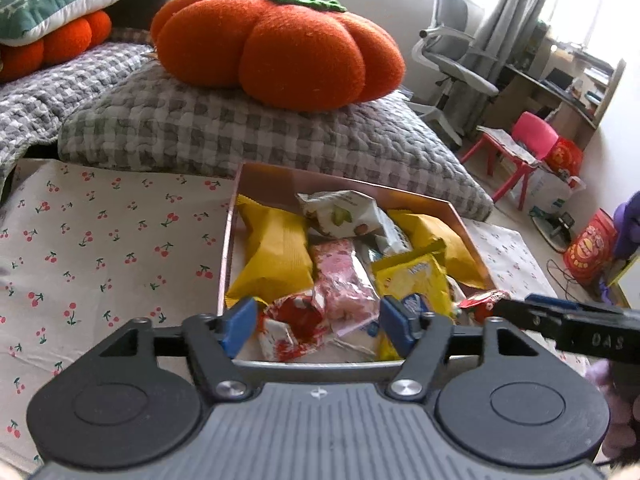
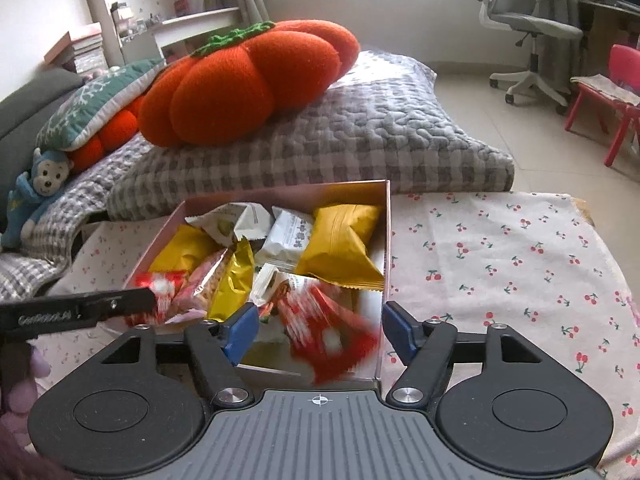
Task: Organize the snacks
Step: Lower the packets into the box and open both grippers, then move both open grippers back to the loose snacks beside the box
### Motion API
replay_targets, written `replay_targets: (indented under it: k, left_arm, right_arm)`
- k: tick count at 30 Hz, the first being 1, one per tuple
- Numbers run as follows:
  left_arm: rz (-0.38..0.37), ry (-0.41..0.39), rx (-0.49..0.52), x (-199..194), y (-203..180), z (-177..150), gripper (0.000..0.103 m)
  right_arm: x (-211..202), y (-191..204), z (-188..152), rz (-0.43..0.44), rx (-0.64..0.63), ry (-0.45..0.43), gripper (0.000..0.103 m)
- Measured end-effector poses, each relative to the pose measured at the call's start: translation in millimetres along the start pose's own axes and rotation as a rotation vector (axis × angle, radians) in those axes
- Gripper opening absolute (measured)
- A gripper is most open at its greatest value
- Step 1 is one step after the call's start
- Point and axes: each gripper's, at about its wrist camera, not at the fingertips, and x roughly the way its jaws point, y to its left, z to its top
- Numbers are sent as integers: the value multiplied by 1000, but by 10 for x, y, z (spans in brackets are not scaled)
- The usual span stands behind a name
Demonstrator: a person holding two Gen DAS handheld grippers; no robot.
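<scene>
A shallow pink box [image 1: 344, 179] [image 2: 288, 193] on the cherry-print cloth holds several snack packets: yellow bags [image 1: 276, 252] [image 2: 340, 242], white packets [image 1: 340, 212] [image 2: 290, 238], a pink bar [image 1: 344, 284] and red-and-white packets [image 1: 296, 320]. My left gripper [image 1: 318, 326] is open over the box's near edge, empty. My right gripper [image 2: 318, 330] is open; a red-and-white packet [image 2: 332, 334] shows blurred between its fingers, over the box's near right corner. The right gripper's finger reaches in at the right of the left wrist view [image 1: 560, 318].
A grey checked cushion [image 1: 256, 132] with an orange pumpkin pillow [image 1: 280, 48] lies right behind the box. Cherry-print cloth [image 1: 100, 248] [image 2: 500, 248] spreads on both sides. An office chair [image 2: 528, 28], a red child's chair [image 1: 528, 140] and bags stand on the floor to the right.
</scene>
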Motion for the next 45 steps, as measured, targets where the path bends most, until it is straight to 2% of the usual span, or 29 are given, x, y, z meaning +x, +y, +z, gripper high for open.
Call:
replay_targets:
  k: [6, 17, 18, 21, 27, 45]
  left_arm:
    - [18, 8, 75, -127, -99, -72, 85]
    - [75, 23, 131, -349, -14, -203, 97]
    - [82, 24, 137, -367, -5, -218, 98]
    - [105, 31, 159, -426, 20, -285, 100]
    - [140, 48, 182, -519, 74, -408, 102]
    - [170, 102, 177, -689, 98, -668, 102]
  right_arm:
    - [-119, -6, 4, -2, -1, -13, 75]
    - [-320, 8, -56, 6, -31, 0, 83]
    - [-334, 17, -74, 9, -39, 3, 86]
    - [-375, 48, -134, 12, -58, 12, 91]
    - [-422, 108, -246, 16, -85, 43, 95]
    - [-527, 312, -485, 13, -133, 96, 96]
